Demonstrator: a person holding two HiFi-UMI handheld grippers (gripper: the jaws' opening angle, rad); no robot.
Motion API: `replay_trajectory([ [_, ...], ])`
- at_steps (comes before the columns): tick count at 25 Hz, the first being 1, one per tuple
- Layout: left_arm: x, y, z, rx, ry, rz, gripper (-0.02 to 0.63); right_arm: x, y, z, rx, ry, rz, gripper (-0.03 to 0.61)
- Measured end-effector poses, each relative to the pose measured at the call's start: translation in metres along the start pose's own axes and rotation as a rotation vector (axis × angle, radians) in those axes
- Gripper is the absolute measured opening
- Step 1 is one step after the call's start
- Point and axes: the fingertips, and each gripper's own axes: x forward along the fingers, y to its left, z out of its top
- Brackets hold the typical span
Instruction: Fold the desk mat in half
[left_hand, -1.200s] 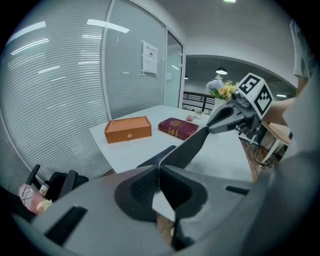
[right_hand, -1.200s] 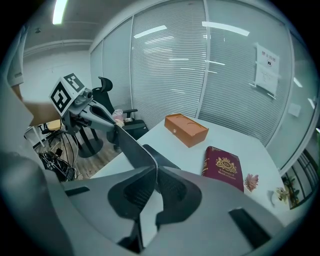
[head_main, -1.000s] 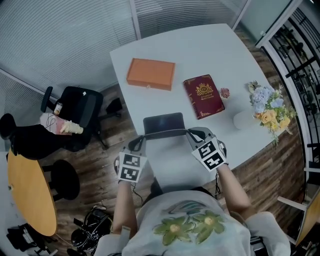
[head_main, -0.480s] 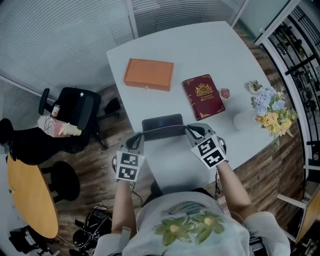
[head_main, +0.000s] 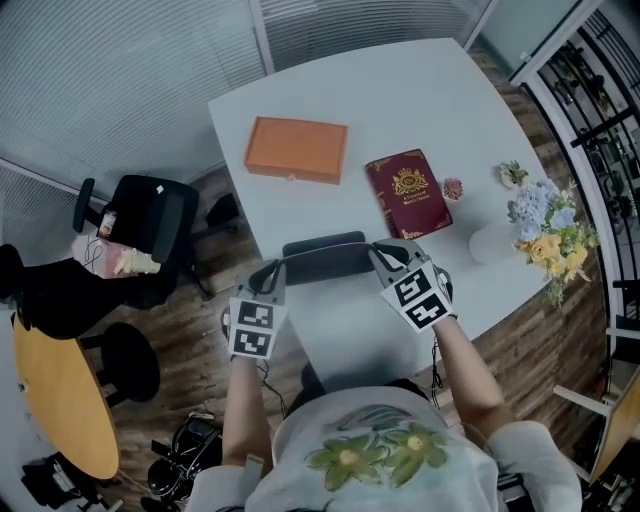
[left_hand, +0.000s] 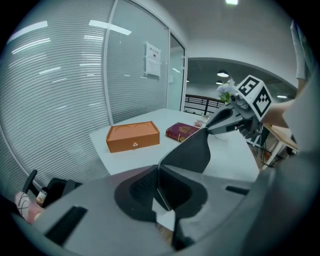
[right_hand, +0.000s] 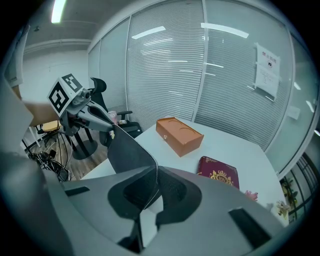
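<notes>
Dark grey flexible desk mat (head_main: 325, 258) is held up by two corners over the near half of the white table (head_main: 420, 90), short of the orange rectangular box (head_main: 297, 149) and the dark red book (head_main: 408, 193). Your left gripper (head_main: 275, 270) and right gripper (head_main: 382, 256) each clamp narrowly on one corner.

Pale flower-print T-shirt (head_main: 380, 420), grey left hand-held gripper (head_main: 272, 273), grey right hand-held gripper (head_main: 381, 256), black-and-white marker cubes (head_main: 252, 330)

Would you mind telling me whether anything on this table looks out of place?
Nothing stands out: the desk mat is lifted only because the left tool and right tool grip its edge. Nothing looks spilled.
</notes>
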Motion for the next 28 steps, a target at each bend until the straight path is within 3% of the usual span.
replay_trajectory([
  [28, 0.071, 0.033, -0.017, 0.008, 0.083, 0.002, 0.015, 0.077, -0.032, -0.020, 0.064, 0.093, 0.007, 0.031],
])
